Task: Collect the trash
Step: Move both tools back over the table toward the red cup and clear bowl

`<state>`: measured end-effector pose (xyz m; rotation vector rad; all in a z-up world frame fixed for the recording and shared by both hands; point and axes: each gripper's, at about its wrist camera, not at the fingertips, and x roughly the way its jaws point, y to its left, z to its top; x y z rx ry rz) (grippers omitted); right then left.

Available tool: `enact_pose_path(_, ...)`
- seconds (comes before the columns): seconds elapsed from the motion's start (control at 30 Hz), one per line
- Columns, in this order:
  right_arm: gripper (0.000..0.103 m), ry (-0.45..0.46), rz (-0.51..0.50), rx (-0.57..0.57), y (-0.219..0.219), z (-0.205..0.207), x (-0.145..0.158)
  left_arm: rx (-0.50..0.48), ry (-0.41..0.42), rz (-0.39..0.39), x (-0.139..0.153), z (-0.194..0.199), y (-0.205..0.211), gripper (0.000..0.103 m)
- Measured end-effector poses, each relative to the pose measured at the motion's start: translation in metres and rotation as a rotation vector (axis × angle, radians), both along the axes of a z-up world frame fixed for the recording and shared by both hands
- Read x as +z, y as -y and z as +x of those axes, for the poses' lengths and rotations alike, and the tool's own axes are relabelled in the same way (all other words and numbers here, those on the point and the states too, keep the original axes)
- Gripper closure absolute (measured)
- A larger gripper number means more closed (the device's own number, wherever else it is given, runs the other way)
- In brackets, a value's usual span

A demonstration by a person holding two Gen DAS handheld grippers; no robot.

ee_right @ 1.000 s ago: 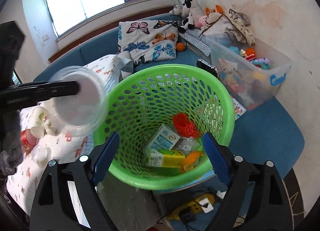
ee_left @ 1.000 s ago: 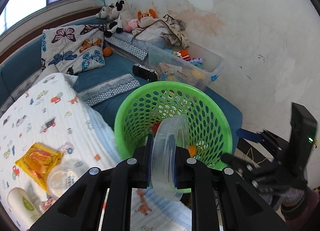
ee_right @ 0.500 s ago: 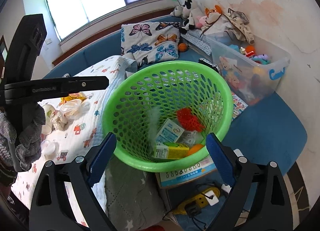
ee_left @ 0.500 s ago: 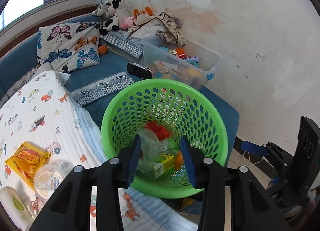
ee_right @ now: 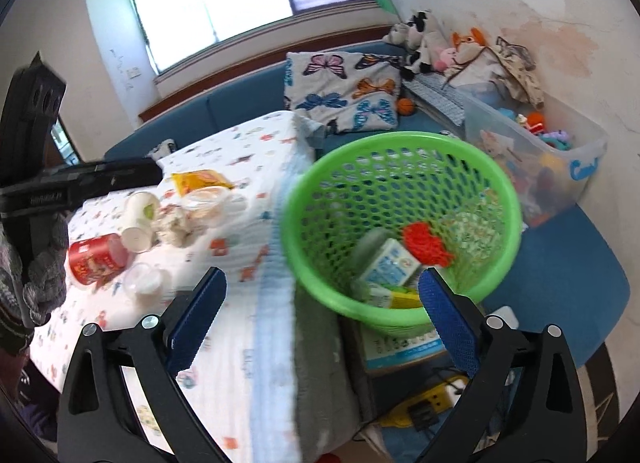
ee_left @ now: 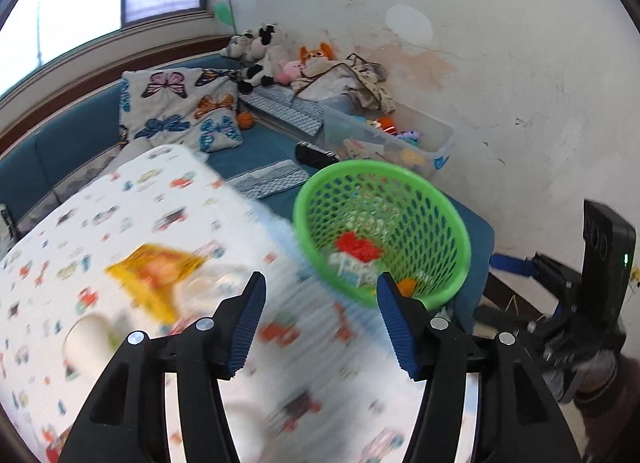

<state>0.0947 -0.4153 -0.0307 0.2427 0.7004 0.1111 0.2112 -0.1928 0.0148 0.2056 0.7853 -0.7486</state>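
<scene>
The green basket (ee_right: 400, 223) sits just off the edge of the patterned tabletop (ee_right: 240, 223), low enough that trash can drop straight in; a carton and red netting already lie inside. Both the left tongs (ee_left: 318, 319) and right tongs (ee_right: 322, 317) gape wide and hold nothing. The red can (ee_right: 98, 259), yellow wrapper (ee_right: 200, 179) and cups on the tabletop are uncollected.

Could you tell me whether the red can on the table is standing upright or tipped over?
Tipped over: the red can lies on its side on the patterned tablecloth, beside a toppled white cup.
</scene>
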Motion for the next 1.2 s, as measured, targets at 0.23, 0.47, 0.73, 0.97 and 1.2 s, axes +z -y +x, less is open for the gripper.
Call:
enact_pose_path(0.23,0.007,-0.005,0.006,0.054,-0.031,0.004,0.002,0.085,-0.006,-0.003,-0.011,-0.02,-0.071,0.041)
enact_pose_path(0.47,0.007,-0.027,-0.028,0.184,-0.084,0.013,-0.003,0.177,0.045,-0.021,-0.007,-0.041,-0.133,0.039)
enact_pose_path(0.73,0.007,-0.054,-0.088,0.337,-0.155,0.027,-0.015,0.34,0.072,-0.053,-0.006,-0.053,-0.207,0.037)
enact_pose_path(0.97,0.007,-0.063,-0.138,0.408,-0.195,0.041,-0.023,0.426,0.033,-0.061,-0.027,-0.059,-0.252,0.037)
enact_pose_path(1.2,0.009,-0.101,-0.171,0.419,-0.217,0.063,-0.038,0.446,-0.012,-0.054,-0.054,-0.056,-0.267,0.037)
